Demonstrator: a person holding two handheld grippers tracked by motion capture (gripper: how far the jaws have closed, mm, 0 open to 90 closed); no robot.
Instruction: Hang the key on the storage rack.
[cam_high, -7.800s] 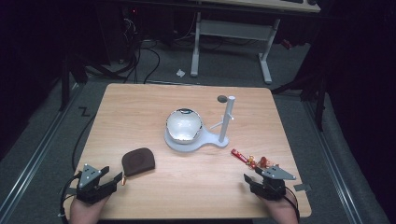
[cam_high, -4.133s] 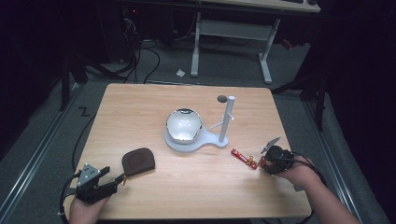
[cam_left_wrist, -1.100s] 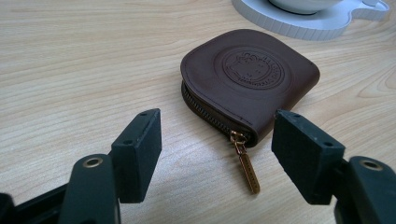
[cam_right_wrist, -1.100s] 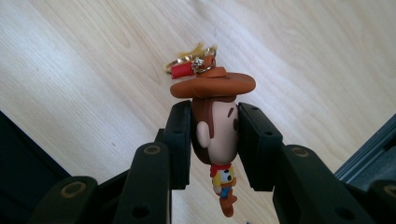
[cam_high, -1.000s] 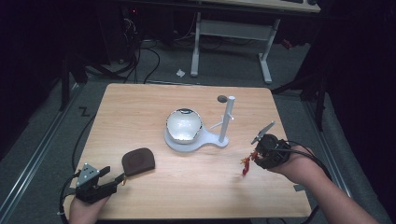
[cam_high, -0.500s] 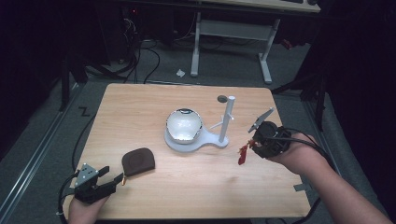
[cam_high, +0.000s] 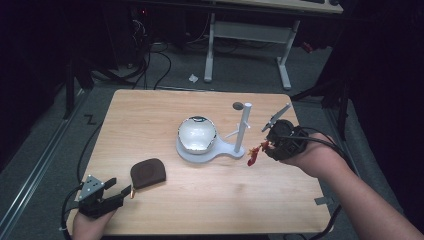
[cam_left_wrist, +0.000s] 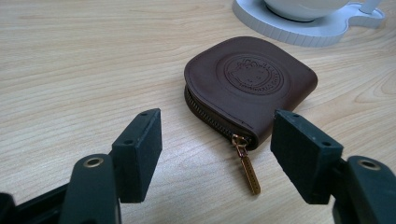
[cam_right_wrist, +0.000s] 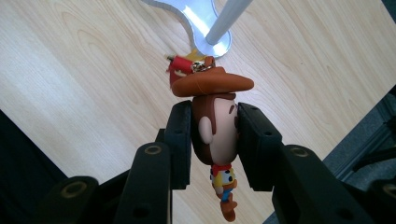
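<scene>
right gripper (cam_high: 266, 146): seen from the high view, held above the right part of the light wooden table (cam_high: 150, 115), just right of the white post (cam_high: 242, 129) of the white plastic stand (cam_high: 220, 149). its jaws are closed tight on a small cowboy figure keychain with a brown hat and red strap (cam_right_wrist: 212, 123). in the right gripper view the pads clamp the figure's head from both sides, the hat just beyond the pads and the small body on the near side between the jaws. the red strap and gold ring (cam_right_wrist: 187, 64) lie past the hat, toward the stand's base. in the high view the figure (cam_high: 254, 153) hangs from the gripper, clear of the table top.

left gripper (cam_high: 112, 191): at the near left corner of the table, low over the surface. jaws stand wide apart with nothing between the pads (cam_left_wrist: 140, 154).

brown rounded leather coin pouch with an embossed round emblem (cam_left_wrist: 250, 86): flat on the table just ahead of the left gripper, zip closed, gold zip pull (cam_left_wrist: 247, 167) pointing toward the jaws and lying between their lines without contact.

shiny silver dome-shaped object (cam_high: 196, 134): seated on the round base of the white stand, mid table.

small dark round disc (cam_high: 238, 105): on the table behind the post.
</scene>
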